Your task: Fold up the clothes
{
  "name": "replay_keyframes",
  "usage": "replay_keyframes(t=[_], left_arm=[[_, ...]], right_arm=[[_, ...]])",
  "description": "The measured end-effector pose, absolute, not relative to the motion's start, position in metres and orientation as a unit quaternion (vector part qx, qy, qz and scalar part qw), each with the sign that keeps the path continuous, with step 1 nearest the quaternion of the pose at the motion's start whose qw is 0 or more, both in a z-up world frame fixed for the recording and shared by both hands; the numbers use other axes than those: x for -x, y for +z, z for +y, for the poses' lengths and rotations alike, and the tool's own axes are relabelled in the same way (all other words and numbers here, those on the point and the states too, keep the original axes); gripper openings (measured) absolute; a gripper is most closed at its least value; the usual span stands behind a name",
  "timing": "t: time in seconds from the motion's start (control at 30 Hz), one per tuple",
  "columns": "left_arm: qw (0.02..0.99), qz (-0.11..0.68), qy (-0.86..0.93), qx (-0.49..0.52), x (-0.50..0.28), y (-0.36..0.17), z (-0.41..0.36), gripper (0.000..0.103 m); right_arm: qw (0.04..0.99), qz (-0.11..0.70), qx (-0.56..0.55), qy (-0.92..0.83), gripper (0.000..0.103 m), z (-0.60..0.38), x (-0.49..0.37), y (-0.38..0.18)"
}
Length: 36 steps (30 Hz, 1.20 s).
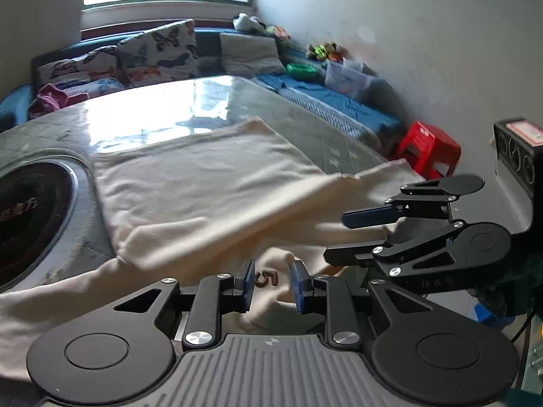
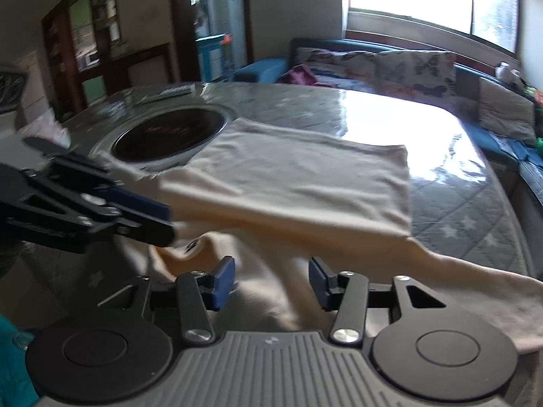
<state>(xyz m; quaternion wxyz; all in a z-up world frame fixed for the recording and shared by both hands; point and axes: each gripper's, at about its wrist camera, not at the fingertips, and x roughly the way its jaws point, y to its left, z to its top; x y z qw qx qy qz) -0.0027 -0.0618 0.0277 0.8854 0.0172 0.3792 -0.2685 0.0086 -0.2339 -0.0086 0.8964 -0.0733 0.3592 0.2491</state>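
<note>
You held your left gripper (image 1: 271,285) and right gripper (image 2: 271,283) spread over the near shirt (image 1: 203,183) edge, pinching nothing, ready to grab.

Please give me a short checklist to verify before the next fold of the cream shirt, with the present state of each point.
1. Cream cotton shirt lies on the table, far part flat: ok.
2. Near part smooth: not ok, it is bunched in front of both grippers.
3. Left gripper has cloth between its jaws: ok, but a firm pinch: cannot tell.
4. Right gripper holds cloth: not ok, jaws stand apart above it.
5. Round black induction plate free of cloth: not ok, the shirt's corner reaches its rim.
</note>
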Motion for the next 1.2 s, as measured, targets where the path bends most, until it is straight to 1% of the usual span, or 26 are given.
replay_keyframes(t=[0.13, 0.3, 0.37, 0.4, 0.47, 0.5, 0.6, 0.63, 0.73, 0.87, 0.97, 1.1, 1.2], left_arm=[[0.879, 0.392, -0.270, -0.036, 0.001, 0.017, -0.068, 0.027], [0.879, 0.387, -0.273, -0.060, 0.004, 0.013, -0.073, 0.027], [0.880, 0.384, -0.270, -0.070, 0.003, 0.011, -0.076, 0.027], [0.880, 0.383, -0.270, -0.074, 0.002, 0.010, -0.077, 0.025], [0.881, 0.382, -0.269, -0.080, 0.001, 0.008, -0.079, 0.015], [0.882, 0.380, -0.268, -0.082, 0.003, 0.008, -0.080, 0.012], [0.885, 0.367, -0.274, -0.084, 0.007, 0.013, -0.079, 0.009], [0.886, 0.361, -0.279, -0.082, 0.010, 0.016, -0.077, 0.008], [0.888, 0.337, -0.301, -0.082, 0.020, 0.029, -0.072, 0.008], [0.882, 0.320, -0.335, -0.091, 0.037, 0.038, -0.066, 0.008], [0.869, 0.330, -0.355, -0.101, 0.045, 0.031, -0.064, 0.008], [0.856, 0.355, -0.358, -0.112, 0.044, 0.020, -0.063, 0.008], [0.854, 0.353, -0.368, -0.104, 0.039, 0.025, -0.059, 0.009]], right_arm=[[0.889, 0.370, 0.085, 0.257, 0.031, -0.228, -0.004, -0.016], [0.887, 0.370, 0.099, 0.257, 0.030, -0.226, 0.003, -0.017], [0.887, 0.370, 0.103, 0.257, 0.028, -0.225, 0.005, -0.017], [0.887, 0.370, 0.104, 0.257, 0.027, -0.226, 0.005, -0.017], [0.887, 0.372, 0.104, 0.254, 0.025, -0.226, 0.007, -0.018], [0.887, 0.373, 0.104, 0.253, 0.023, -0.226, 0.008, -0.018], [0.888, 0.367, 0.107, 0.253, 0.017, -0.228, 0.011, -0.016], [0.889, 0.366, 0.107, 0.254, 0.013, -0.229, 0.013, -0.015], [0.892, 0.353, 0.110, 0.261, 0.008, -0.231, 0.023, -0.007], [0.888, 0.350, 0.120, 0.271, 0.008, -0.235, 0.038, 0.004], [0.871, 0.373, 0.128, 0.293, 0.008, -0.238, 0.048, 0.006], [0.862, 0.382, 0.134, 0.305, 0.017, -0.240, 0.052, 0.008], [0.870, 0.368, 0.130, 0.300, 0.017, -0.241, 0.047, 0.014]])
